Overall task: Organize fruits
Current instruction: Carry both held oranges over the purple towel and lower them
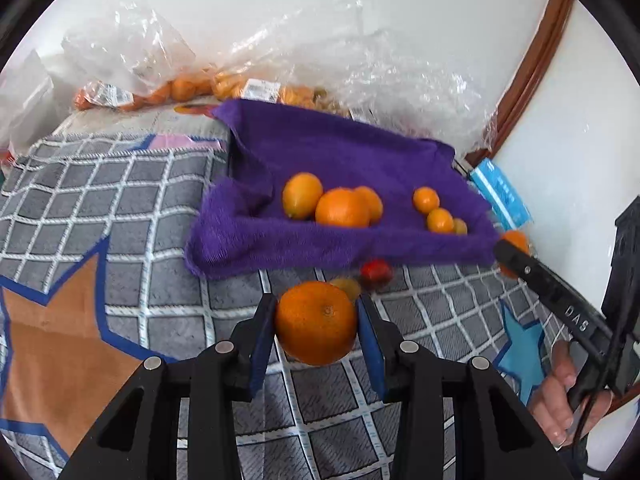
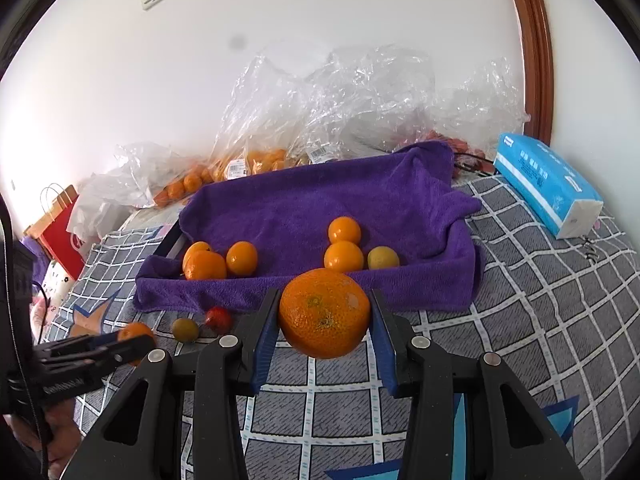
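Checkered bedspread (image 1: pixel 120 208), purple towel (image 1: pixel 340 152) with small oranges beyond. Left gripper (image 1: pixel 317 322) clamps an orange (image 1: pixel 316 322) between blue pads; right gripper (image 2: pixel 325 314) clamps a bigger mandarin (image 2: pixel 324 314), just before the towel.

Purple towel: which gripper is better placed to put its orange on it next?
Right. The right gripper holds its big orange at the purple towel front edge. The left gripper, with its smaller orange, is farther back, with a red fruit between it and the towel.

Grid-patterned bedcover (image 2: pixel 540 320) under purple towel (image 2: pixel 320 204), tissue pack (image 2: pixel 548 188).
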